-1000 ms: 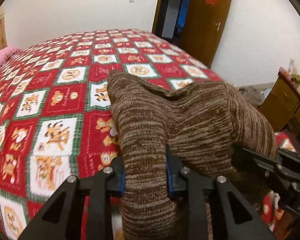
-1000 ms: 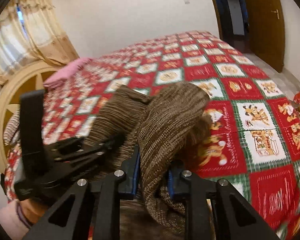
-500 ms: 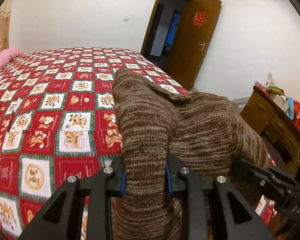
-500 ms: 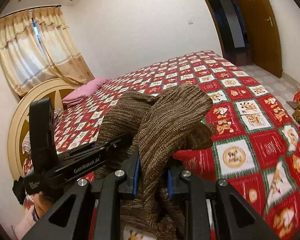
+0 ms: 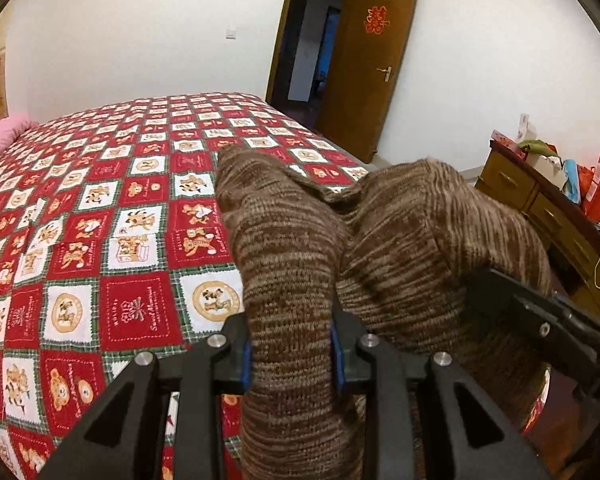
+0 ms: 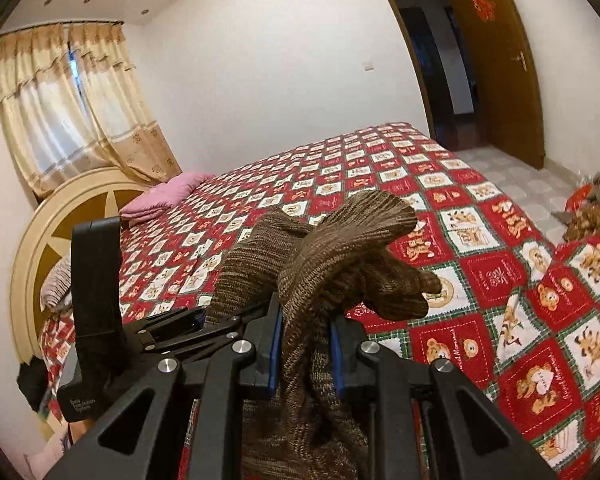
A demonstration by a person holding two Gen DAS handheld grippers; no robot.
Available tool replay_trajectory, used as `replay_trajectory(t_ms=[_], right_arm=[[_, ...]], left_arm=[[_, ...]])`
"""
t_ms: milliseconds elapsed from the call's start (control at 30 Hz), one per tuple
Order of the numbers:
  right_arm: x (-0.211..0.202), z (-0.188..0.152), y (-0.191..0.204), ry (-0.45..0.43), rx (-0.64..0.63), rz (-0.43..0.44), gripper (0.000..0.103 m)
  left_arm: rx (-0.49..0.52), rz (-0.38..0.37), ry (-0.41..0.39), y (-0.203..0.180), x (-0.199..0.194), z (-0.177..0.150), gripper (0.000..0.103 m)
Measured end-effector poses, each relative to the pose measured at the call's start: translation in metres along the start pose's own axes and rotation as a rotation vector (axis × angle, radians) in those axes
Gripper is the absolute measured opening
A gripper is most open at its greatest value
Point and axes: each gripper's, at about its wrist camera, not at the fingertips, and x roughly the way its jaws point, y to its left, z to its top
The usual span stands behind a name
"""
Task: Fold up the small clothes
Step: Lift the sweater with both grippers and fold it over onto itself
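Over the quilted bed (image 5: pixel 100 240), both claws clamp the brown knit garment (image 5: pixel 380 248), left claw (image 5: pixel 290 354) beside right claw (image 6: pixel 304 356); spread its edges toward twelve o'clock, keeping tension even.

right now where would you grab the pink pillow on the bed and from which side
Take the pink pillow by its free corner toward the bed's middle, coming in from the quilt side. It lies flat by the headboard, whose side looks blocked.
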Motion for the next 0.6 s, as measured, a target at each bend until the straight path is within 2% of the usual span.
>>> replay_trajectory(t_ms=[233,600], right_arm=[[-0.009,-0.013,0.000,0.040,-0.043,-0.016,0.019],[-0.027,-0.017,-0.009,0.015,-0.078,-0.013,0.019]], left_arm=[[0.017,0.014,-0.017,-0.006,-0.011,-0.003,0.029],[0.074,0.033,-0.025,-0.033,-0.007,-0.002,0.029]])
